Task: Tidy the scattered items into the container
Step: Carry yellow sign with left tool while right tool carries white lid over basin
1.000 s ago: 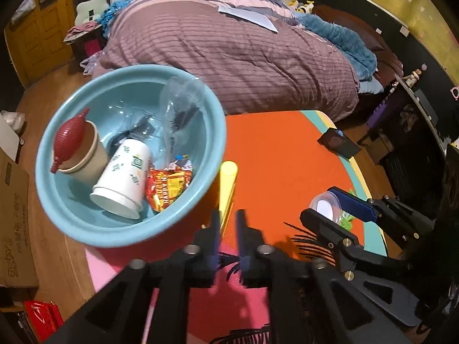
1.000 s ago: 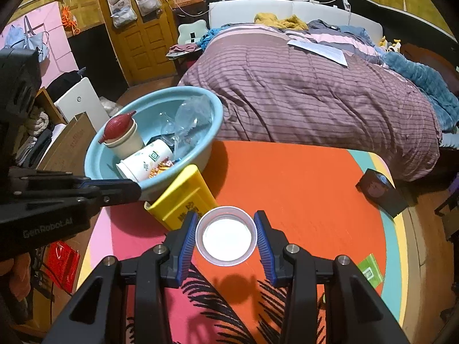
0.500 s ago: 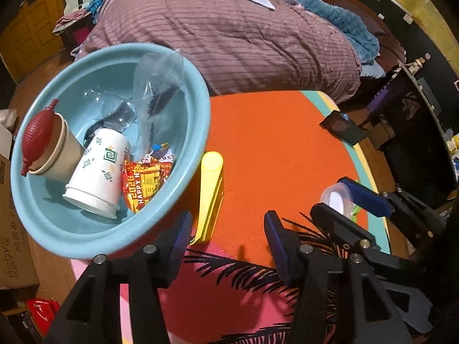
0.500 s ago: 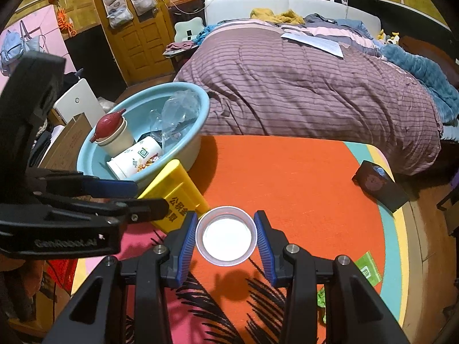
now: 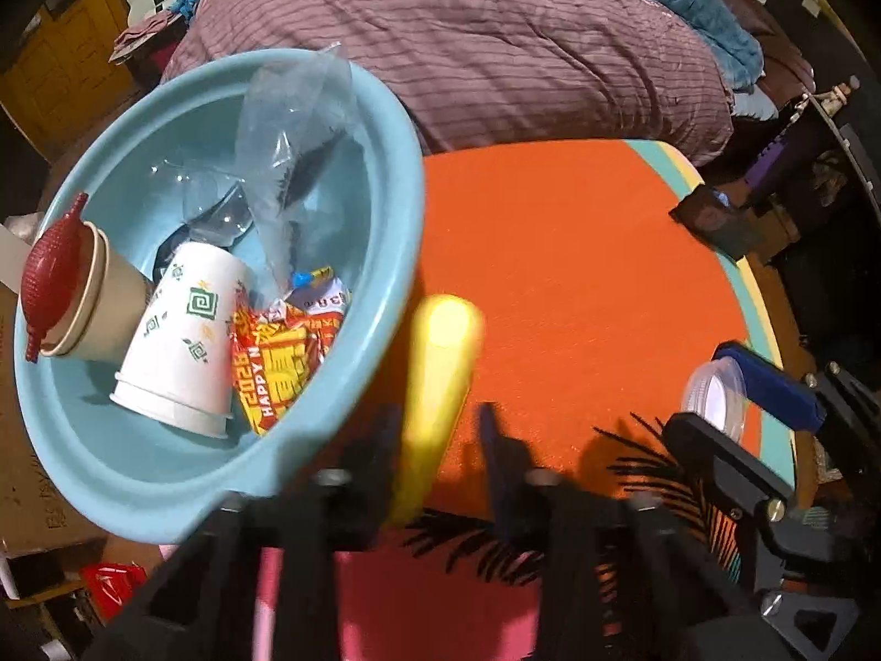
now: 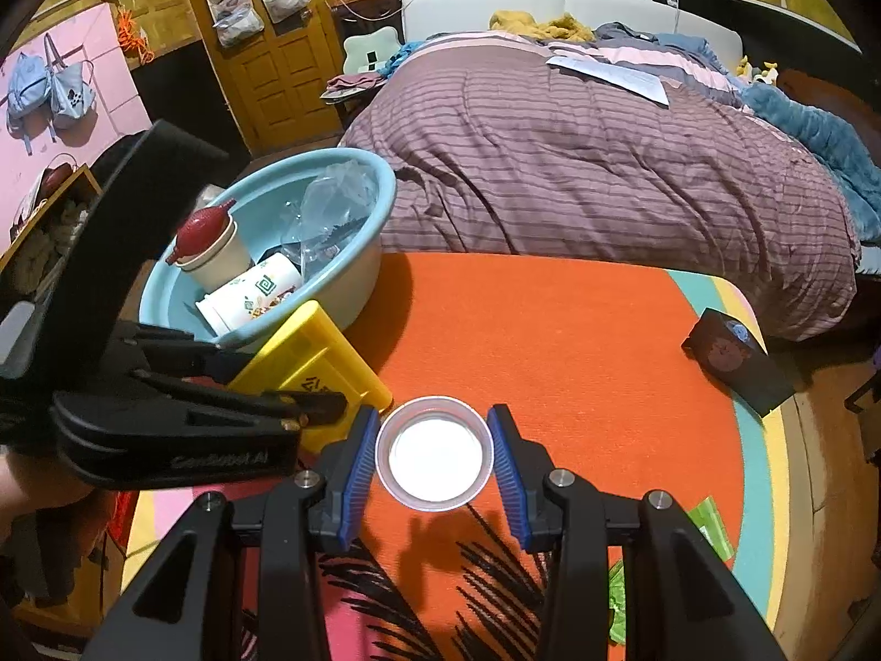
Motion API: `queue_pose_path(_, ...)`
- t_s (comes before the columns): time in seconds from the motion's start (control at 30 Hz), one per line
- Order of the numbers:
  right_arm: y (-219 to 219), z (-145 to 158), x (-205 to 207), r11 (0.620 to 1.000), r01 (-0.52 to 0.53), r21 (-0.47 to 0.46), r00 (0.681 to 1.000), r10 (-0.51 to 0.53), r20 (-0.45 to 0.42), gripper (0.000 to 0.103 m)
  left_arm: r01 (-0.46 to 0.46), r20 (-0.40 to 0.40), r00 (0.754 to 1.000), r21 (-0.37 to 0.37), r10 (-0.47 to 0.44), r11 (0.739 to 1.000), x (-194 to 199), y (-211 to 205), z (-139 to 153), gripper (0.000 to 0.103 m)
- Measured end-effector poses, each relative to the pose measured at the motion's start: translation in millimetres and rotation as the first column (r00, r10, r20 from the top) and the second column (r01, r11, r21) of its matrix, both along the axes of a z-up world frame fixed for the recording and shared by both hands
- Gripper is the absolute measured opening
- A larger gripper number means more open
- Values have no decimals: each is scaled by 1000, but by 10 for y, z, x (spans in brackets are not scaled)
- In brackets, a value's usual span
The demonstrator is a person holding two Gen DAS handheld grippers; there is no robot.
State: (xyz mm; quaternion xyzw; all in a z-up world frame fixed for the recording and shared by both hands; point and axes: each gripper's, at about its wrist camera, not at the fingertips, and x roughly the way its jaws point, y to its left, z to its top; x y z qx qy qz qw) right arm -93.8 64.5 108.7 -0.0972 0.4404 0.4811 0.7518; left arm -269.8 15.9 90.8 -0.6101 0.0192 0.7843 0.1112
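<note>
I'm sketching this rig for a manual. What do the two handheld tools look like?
Both are black plastic. The right tool has ribbed blue finger pads and silver screws. The left tool bears pale lettering on its side and, in its own view, dark blue pads.

Both wrist views look down close over the orange rug (image 6: pixel 550 341), sharing the blue basin (image 5: pixel 380 297) and bed (image 6: pixel 578 165).

Round blue plastic basin (image 6: pixel 352 286) sits on the orange patterned rug (image 6: pixel 578 341), bed (image 6: pixel 578 165) behind it; paper cups (image 5: pixel 181 352) lie inside; flat yellow plastic box (image 6: pixel 314 352) leans just right of the basin; small round clear lidded tub (image 6: pixel 433 453) farther right.
</note>
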Motion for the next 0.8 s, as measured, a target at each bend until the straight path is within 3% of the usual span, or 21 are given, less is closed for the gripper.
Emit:
queue_pose_path(0.17, -2, -22, 22, 1000, -3, 2, 1000, 3, -1, 43, -11, 13, 1000, 35, 10, 999, 12, -37, -8, 12)
queue_pose_path(0.4, 14, -3, 9, 1000, -7, 5, 1000, 7, 0, 43, -12, -8, 1000, 52, 13, 999, 60, -39, 71, 11)
queue_pose_path(0.8, 153, 394, -111, 999, -27, 32, 999, 26, 36, 43, -39, -85, 995, 70, 45, 997, 232, -343, 630, 11)
